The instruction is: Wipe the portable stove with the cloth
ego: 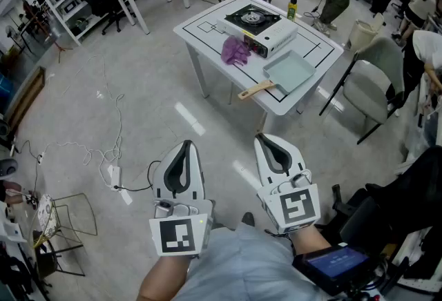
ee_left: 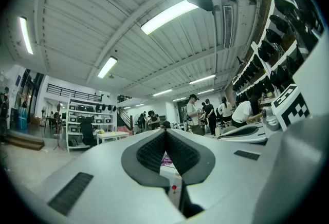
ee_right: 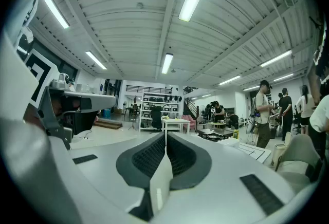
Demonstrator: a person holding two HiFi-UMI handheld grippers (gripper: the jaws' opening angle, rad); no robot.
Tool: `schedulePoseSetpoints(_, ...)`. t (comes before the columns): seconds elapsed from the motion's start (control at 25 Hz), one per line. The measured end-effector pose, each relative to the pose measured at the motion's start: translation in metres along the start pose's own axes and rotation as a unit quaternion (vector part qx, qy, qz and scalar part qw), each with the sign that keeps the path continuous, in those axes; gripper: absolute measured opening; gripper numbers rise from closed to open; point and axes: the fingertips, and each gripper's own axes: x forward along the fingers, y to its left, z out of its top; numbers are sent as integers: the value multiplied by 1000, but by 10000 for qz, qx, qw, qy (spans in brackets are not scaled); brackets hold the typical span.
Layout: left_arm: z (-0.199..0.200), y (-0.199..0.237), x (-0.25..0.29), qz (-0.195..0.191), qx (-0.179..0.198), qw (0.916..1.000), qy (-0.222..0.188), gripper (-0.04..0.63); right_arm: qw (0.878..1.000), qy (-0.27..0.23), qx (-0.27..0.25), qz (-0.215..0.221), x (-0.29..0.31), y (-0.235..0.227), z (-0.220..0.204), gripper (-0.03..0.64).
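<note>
White, black-topped portable stove [ego: 261, 25] is sitting upper centre, crumpled purple cloth [ego: 235, 50] just beside it; left gripper [ego: 185, 148], right gripper [ego: 266, 141] closed, empty.

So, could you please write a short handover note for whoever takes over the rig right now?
Left tool: shut, empty, held level.
Right tool: shut, empty, level beside it.
Things: the portable stove sits on the white table across the floor, well ahead of both tools. The purple cloth lies bunched right by the stove, and a pan with a wooden handle lies nearby.
Done: nothing; the cloth is untouched.
Left: approach the table, pick up the cloth, wipe the stove.
</note>
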Motion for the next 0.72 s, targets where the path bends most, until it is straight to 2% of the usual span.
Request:
schedulePoseSetpoints(0.16, 1, 1, 5, 26, 35, 10000, 14, 18, 10000, 21, -13, 34, 3, -2, -1, 52)
schedulePoseSetpoints(0.4, -11, 5, 8, 36, -112, 9999, 123, 18, 9998, 37, 124, 139, 12, -2, -8, 52)
schedulePoseSetpoints(0.6, -20, 32, 32, 55, -126, 9998, 159, 18, 9997, 57, 205, 140, 45, -2, -10, 55)
schedulePoseSetpoints(0.72, -42, 60, 55, 116, -258, 9991, 328, 18, 9997, 134, 222, 51, 79, -5, -19, 55)
